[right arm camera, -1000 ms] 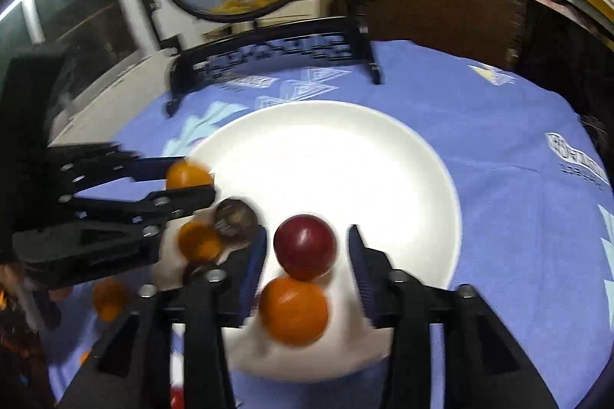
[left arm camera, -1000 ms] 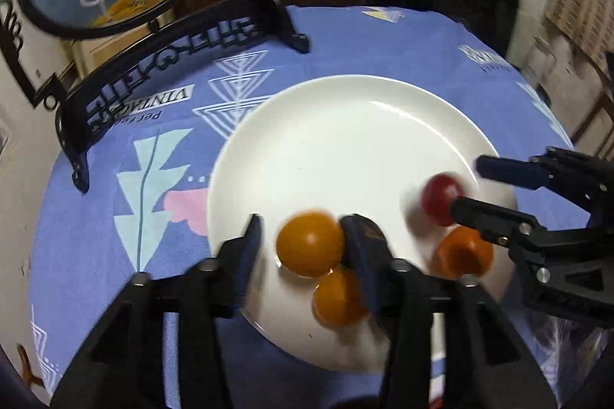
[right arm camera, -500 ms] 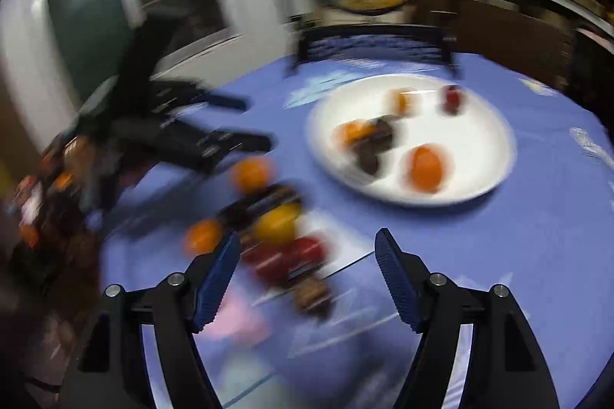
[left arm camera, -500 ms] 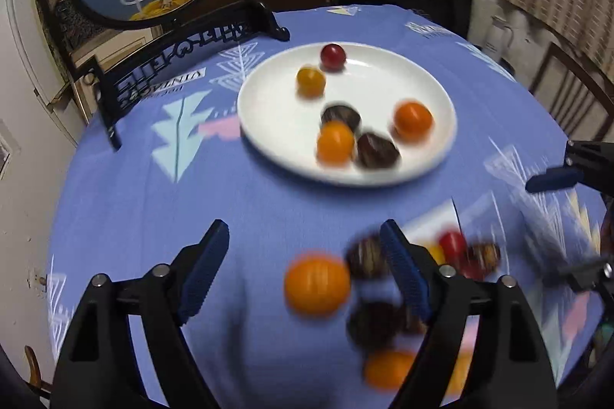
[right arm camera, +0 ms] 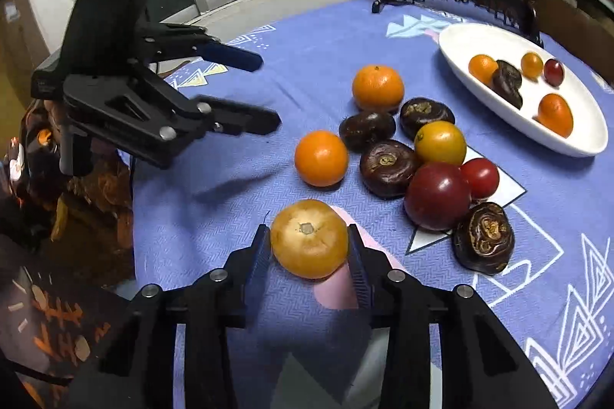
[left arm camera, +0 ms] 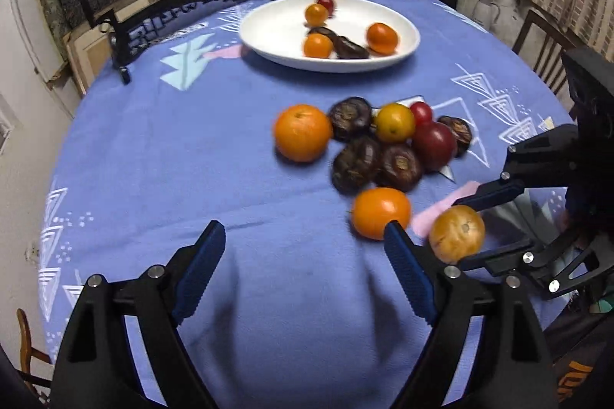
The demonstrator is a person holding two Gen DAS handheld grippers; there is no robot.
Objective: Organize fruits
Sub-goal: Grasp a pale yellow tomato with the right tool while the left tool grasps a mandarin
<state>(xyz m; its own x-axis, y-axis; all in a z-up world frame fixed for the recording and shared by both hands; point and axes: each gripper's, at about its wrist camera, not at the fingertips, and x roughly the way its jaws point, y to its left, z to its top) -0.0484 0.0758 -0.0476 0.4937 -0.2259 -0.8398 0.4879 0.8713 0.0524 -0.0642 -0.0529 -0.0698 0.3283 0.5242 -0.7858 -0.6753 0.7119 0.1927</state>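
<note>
Right wrist view shows the right tool (right arm camera: 310,247) closing around a persimmon (right arm camera: 309,238) near the desk's (left arm camera: 153,155) front edge; the left tool (left arm camera: 303,270) hangs open, empty. Five fruits sit in the plate (left arm camera: 268,36) at the far edge. About nine more wait mid-desk, so I judge the job a third done.

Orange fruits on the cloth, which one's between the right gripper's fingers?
The pale orange fruit with its stem scar up; the other oranges lie farther out, beside the dark pile.

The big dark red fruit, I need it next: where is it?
In the right wrist view the big dark red fruit lies on the tablecloth, right of centre, touching the small red tomato.
</note>
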